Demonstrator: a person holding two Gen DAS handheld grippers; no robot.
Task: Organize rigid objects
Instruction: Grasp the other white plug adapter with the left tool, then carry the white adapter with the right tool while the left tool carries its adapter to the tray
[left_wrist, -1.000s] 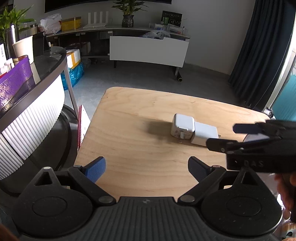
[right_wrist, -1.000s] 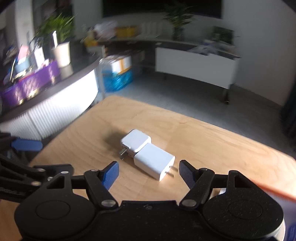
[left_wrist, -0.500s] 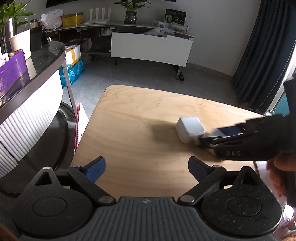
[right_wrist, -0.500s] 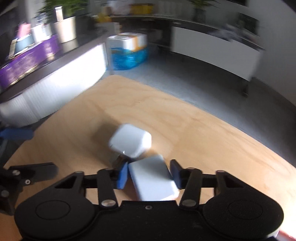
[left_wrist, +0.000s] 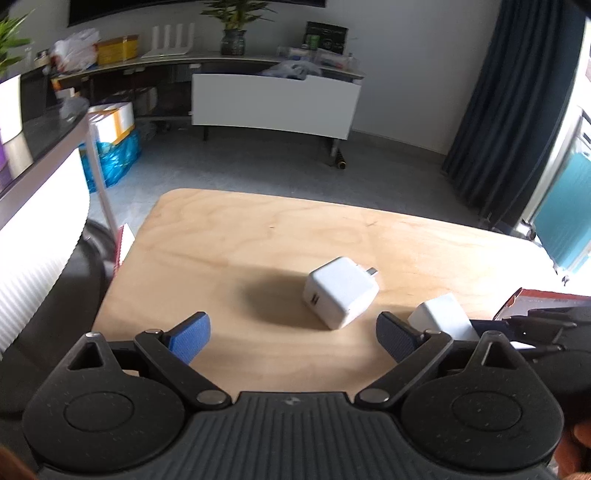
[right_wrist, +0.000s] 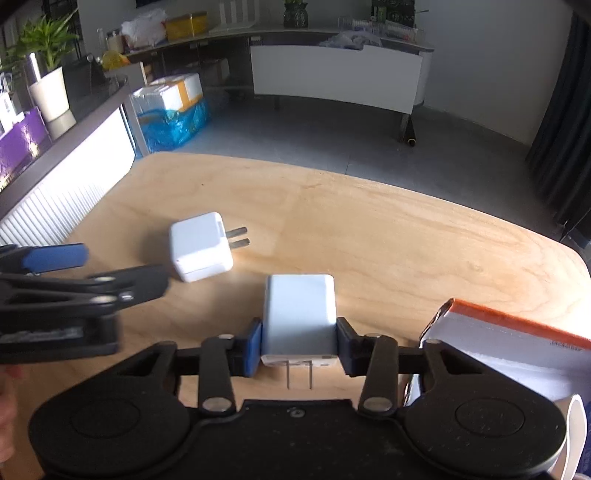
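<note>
While the left claw (left_wrist: 291, 332) gapes empty, the right claw (right_wrist: 298, 341) clamps a white, rounded-cornered charger (right_wrist: 299, 314), prongs rearward.

Living room: TV sideboard (left_wrist: 275, 101), houseplant (left_wrist: 232, 22)

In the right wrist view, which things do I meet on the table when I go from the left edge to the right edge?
Left tool → loose white charger with its prongs pointing right → white charger clamped in the right tool → orange and white box at the right edge.
</note>
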